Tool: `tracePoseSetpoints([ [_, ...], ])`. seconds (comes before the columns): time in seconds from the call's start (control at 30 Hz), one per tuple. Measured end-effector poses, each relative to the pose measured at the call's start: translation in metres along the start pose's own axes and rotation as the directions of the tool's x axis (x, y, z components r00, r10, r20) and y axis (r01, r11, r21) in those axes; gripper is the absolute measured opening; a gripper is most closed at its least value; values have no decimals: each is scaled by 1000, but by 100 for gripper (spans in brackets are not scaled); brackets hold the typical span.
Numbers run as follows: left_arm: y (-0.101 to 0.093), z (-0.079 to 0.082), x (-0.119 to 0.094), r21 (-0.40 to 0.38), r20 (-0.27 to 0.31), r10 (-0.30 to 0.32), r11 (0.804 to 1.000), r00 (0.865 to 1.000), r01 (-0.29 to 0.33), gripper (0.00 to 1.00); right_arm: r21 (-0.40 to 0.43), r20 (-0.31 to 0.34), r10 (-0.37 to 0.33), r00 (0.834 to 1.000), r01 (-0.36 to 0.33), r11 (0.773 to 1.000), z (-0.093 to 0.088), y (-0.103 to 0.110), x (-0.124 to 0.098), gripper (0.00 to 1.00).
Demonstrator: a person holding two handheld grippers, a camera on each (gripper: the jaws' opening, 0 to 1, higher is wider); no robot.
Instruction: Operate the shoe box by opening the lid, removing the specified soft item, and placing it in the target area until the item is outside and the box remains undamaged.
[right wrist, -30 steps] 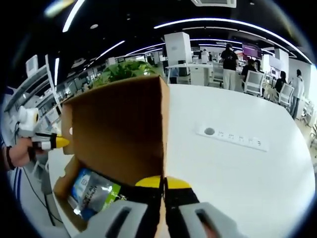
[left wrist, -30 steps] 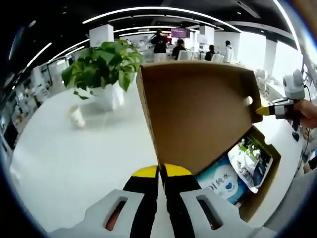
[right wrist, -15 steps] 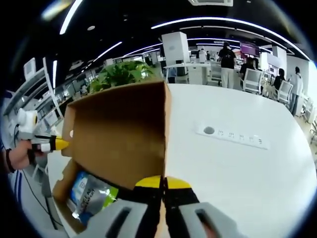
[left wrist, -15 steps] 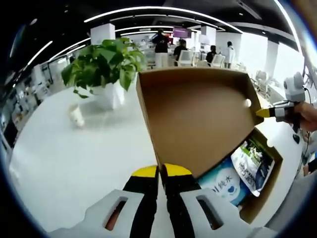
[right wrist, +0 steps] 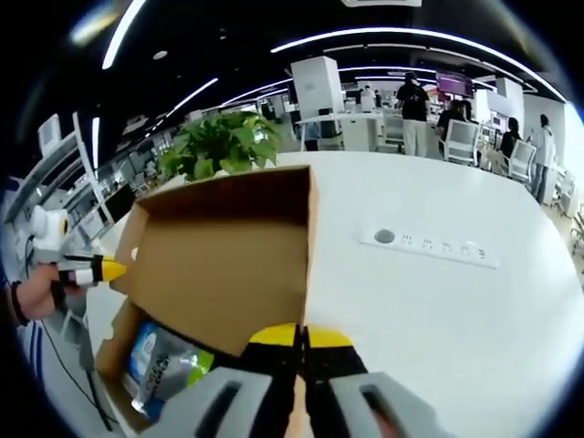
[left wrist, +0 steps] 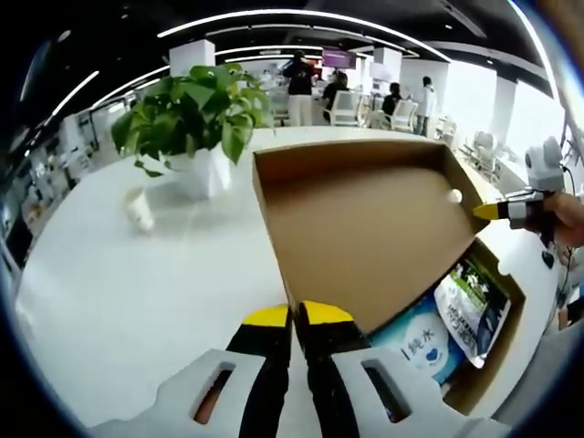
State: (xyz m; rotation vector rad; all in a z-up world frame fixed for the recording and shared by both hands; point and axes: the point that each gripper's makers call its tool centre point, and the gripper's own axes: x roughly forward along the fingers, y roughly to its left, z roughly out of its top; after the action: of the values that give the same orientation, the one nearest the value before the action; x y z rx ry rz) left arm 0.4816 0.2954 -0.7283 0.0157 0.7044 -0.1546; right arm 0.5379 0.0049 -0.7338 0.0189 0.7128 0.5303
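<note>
Lid (left wrist: 365,228) tipping further back than 1 second ago | left gripper (left wrist: 294,315) and right gripper (right wrist: 299,336) each pinching 1 lid edge | box (left wrist: 497,338) lying open on table (left wrist: 137,292) | packets (left wrist: 438,328) exposed inside, not yet removed.

Bright ceiling light strips (left wrist: 274,18) glare on the white table (right wrist: 438,310) (edges bend strongly), distant background soft.

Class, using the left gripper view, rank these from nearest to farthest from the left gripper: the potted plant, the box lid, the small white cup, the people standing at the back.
1. box lid, gripped at its corner by the left gripper.
2. small white cup, on the table, left.
3. potted plant, just behind the cup.
4. people, far across the room.
</note>
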Motion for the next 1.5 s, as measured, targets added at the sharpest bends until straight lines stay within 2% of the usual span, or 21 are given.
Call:
tracePoseSetpoints([
  [0.5,2,-2,5,-1,-11,6,1000,1000,-6,2,5,-9,-11,1000,11,1000,-2,-1,7,0],
  [0.73,4,-2,10,-8,-9,13,1000,1000,-13,3,29,-25,-16,1000,17,999,-11,0,11,0],
  [1.5,6,-9,26,-20,-58,-2,1000,998,1,5,67,-53,-11,999,14,998,-19,-4,19,0],
])
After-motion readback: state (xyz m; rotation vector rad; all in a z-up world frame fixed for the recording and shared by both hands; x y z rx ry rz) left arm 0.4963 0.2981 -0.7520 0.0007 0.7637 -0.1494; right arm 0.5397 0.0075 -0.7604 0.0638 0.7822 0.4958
